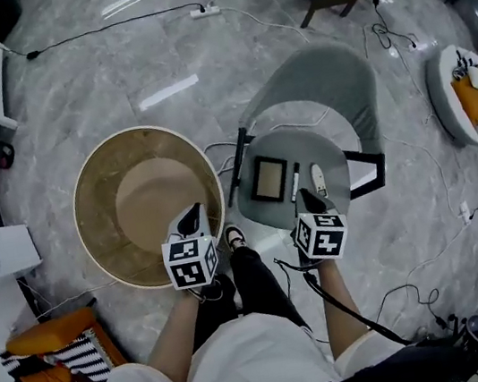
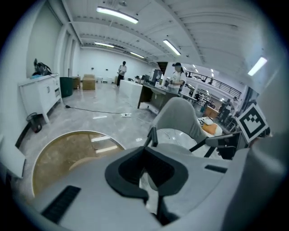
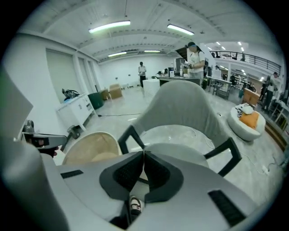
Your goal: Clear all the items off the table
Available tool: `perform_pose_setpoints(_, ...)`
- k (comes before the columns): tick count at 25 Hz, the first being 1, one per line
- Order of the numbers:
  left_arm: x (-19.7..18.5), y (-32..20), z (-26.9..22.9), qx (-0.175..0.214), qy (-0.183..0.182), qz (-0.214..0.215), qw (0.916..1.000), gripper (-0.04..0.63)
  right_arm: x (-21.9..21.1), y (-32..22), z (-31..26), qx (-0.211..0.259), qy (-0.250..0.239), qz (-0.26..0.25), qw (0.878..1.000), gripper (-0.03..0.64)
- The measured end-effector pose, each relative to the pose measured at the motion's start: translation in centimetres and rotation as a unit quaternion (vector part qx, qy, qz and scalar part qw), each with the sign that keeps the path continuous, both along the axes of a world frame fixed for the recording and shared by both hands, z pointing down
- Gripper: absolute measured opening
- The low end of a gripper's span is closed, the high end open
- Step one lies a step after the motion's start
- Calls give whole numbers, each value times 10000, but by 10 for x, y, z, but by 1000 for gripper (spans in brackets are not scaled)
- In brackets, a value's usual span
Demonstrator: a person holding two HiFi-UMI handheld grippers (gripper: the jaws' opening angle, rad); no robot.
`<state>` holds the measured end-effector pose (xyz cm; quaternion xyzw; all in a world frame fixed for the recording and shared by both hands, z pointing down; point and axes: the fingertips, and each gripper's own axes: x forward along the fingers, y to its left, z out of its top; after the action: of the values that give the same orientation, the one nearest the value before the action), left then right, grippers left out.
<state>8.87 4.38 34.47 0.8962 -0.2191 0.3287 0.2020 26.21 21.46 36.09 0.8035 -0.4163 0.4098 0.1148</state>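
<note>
R gripper (image 3: pixel 143 154): jaws shut tip to tip, nothing btwn them. It hangs at the near edge of the small round grey table (image 1: pixel 334 153). L gripper (image 2: pixel 145 151): jaws also together and empty, over the near rim of the big round tan tub (image 1: pixel 97 209) beside the table.

On the table, not yet cleared: a flat square dark-framed panel (image 1: pixel 270 178), a slim pen (image 1: pixel 295 183) just right of it, then a small white oblong item (image 1: pixel 317 178); can't tell what that one is. Grey chair (image 1: pixel 320 81) stands behind.

Handling, as a guess:
- Panel prob. stiff, thin, maybe glass-faced, so treat as fragile. It lies flat w/ no edge proud, so pinch across one border.
- Pen is light and stiff and will roll; take it across the barrel, mid-length.
- White item looks light; grip across its narrow width.

Writing: none legible. Marker cubes (image 1: pixel 190 262) show only b/w square patterns, no text or brand.
</note>
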Motion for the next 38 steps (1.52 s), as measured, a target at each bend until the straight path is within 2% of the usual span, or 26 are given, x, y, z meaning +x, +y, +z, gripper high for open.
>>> perform_pose_setpoints(2, -31, -16, -24, 85, 114, -410, 9991, 8, -24, -25, -25, 323, 17, -317, 9990, 26)
perform_pose_setpoints(5, -85, -45, -54, 170, 317, -1039, 9939, 8, -64, -70, -60, 765, 300, -793, 9935, 26)
perform_pose_setpoints(9, -158, -71, -102, 437, 547, -1637, 9840, 8, -113, -114, -102, 967, 544, -1341, 9847, 25)
perform_pose_setpoints(14, -255, -97, -146, 957, 531, -2550, 9607, 8, -169, -174, -148, 1427, 720, -2137, 9637, 25)
perform_pose_setpoints(18, -306, -95, -173, 1207, 625, -3082, 9416, 8, -203, -206, -184, 1835, 1080, -2650, 9404, 25)
perform_pose_setpoints(22, -335, -93, -200, 1477, 735, -3522, 9213, 8, -215, -227, -211, 2075, 1161, -2970, 9248, 25)
perform_pose_setpoints(24, -342, -91, -213, 1619, 756, -3599, 9157, 8, -214, -229, -222, 2148, 1123, -3046, 9211, 25)
perform_pose_setpoints(27, -349, -91, -227, 1849, 708, -3606, 9115, 8, -211, -230, -232, 2239, 1118, -3061, 9185, 25)
perform_pose_setpoints(29, -351, -90, -231, 1872, 730, -3644, 9093, 8, -208, -230, -231, 2240, 1121, -3041, 9191, 25)
perform_pose_setpoints(35, -336, -88, -234, 1926, 696, -3548, 9122, 8, -199, -217, -213, 1839, 1028, -3159, 9251, 23)
perform_pose_setpoints(38, -326, -83, -236, 1946, 714, -3541, 9120, 8, -193, -211, -213, 1813, 977, -3176, 9256, 23)
